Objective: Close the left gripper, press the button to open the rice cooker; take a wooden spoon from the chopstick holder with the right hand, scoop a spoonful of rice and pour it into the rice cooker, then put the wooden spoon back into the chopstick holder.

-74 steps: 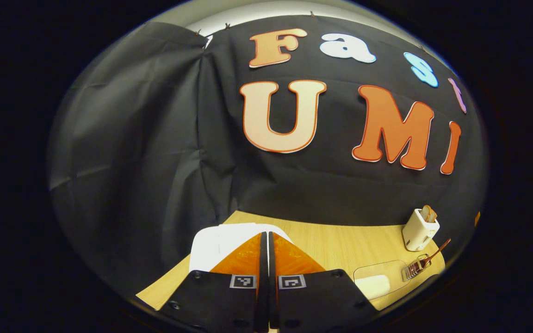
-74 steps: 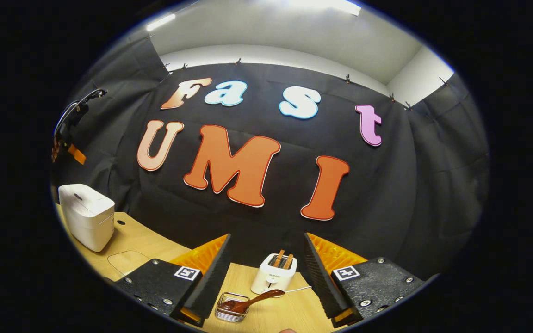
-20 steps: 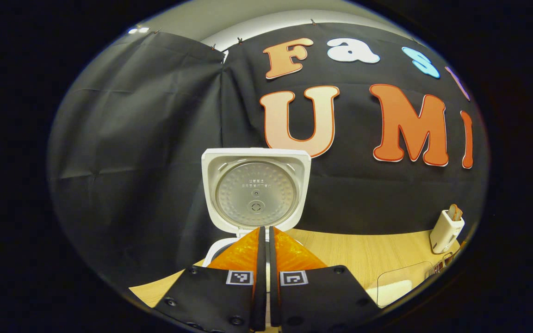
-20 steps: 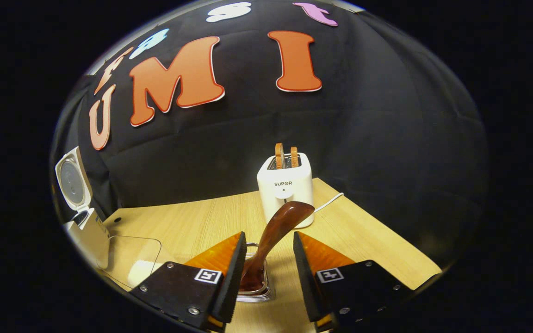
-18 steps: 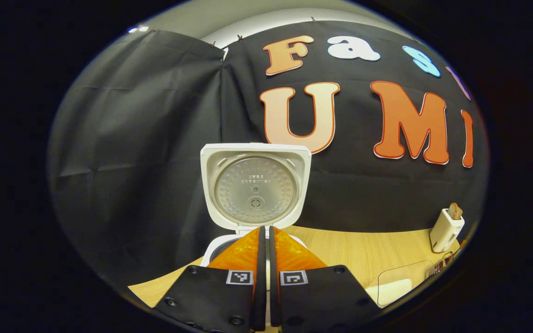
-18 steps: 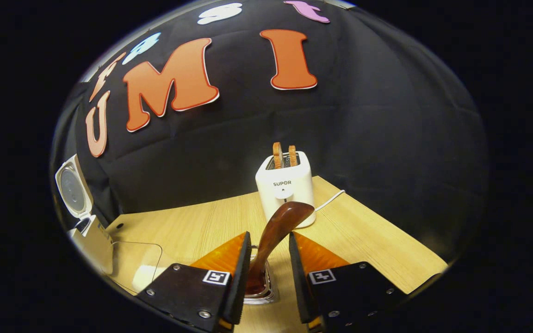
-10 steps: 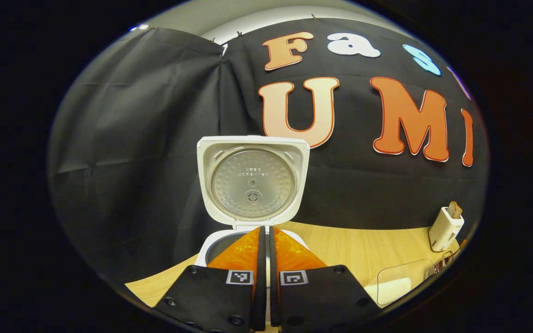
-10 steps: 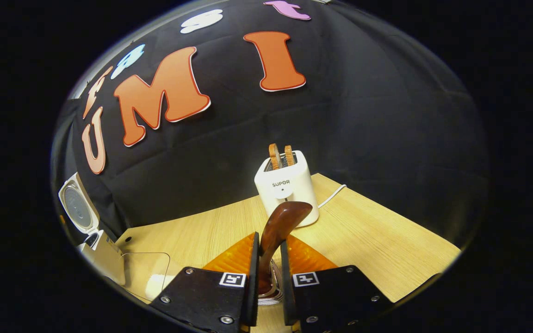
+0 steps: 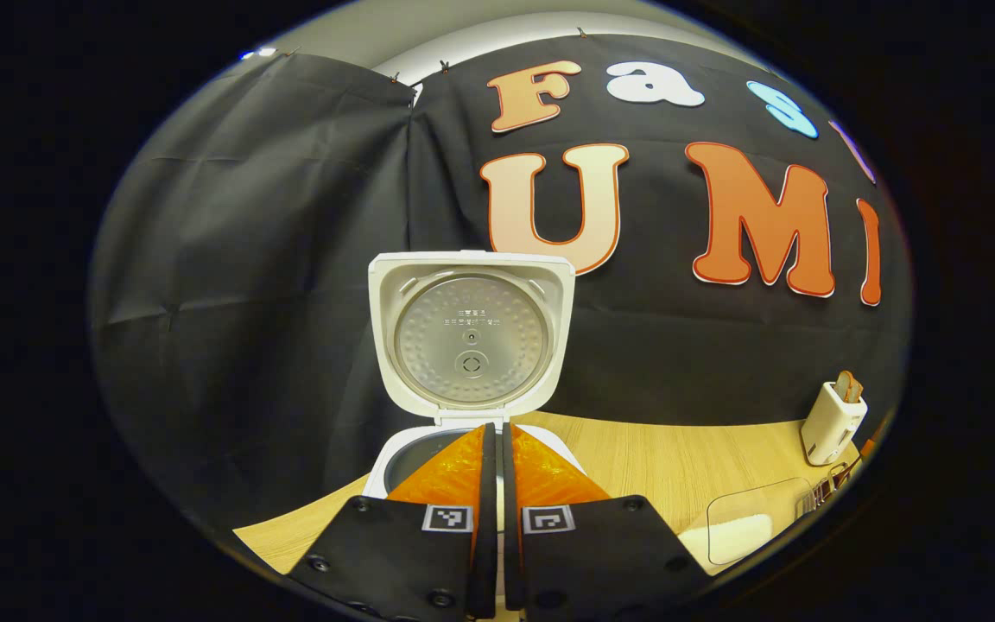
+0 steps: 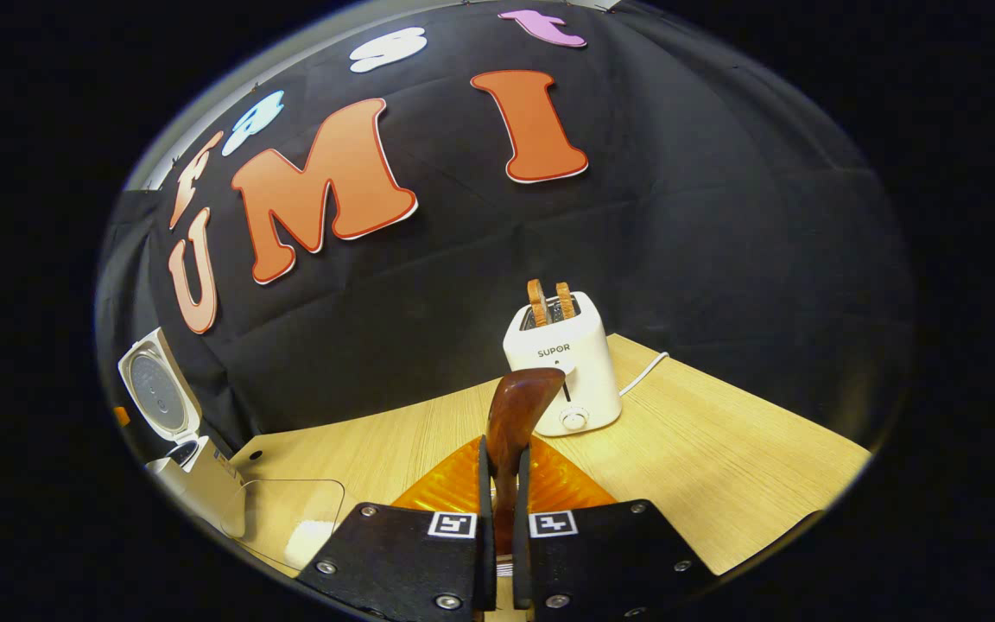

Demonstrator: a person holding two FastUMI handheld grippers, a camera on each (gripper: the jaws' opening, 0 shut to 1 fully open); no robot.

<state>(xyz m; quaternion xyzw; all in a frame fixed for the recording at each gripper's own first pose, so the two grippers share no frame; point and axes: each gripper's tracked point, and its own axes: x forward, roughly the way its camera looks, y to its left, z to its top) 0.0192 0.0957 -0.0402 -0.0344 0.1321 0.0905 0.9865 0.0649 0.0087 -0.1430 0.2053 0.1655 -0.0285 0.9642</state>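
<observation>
Wooden spoon (image 10: pixel 516 413), low centre of the right gripper view, is pinched by the right gripper (image 10: pixel 497 466); behind it a toaster (image 10: pixel 561 367) carries printed lettering. Left gripper (image 9: pixel 495 449) fingers are pressed together before the open rice cooker (image 9: pixel 470 333), mid-frame.

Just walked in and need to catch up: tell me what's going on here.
A person is working two handheld grippers at a wooden table. The rice cooker already stands with its lid up, the shut left gripper in front of it. The right gripper has clamped the wooden spoon, with a toaster behind.
</observation>
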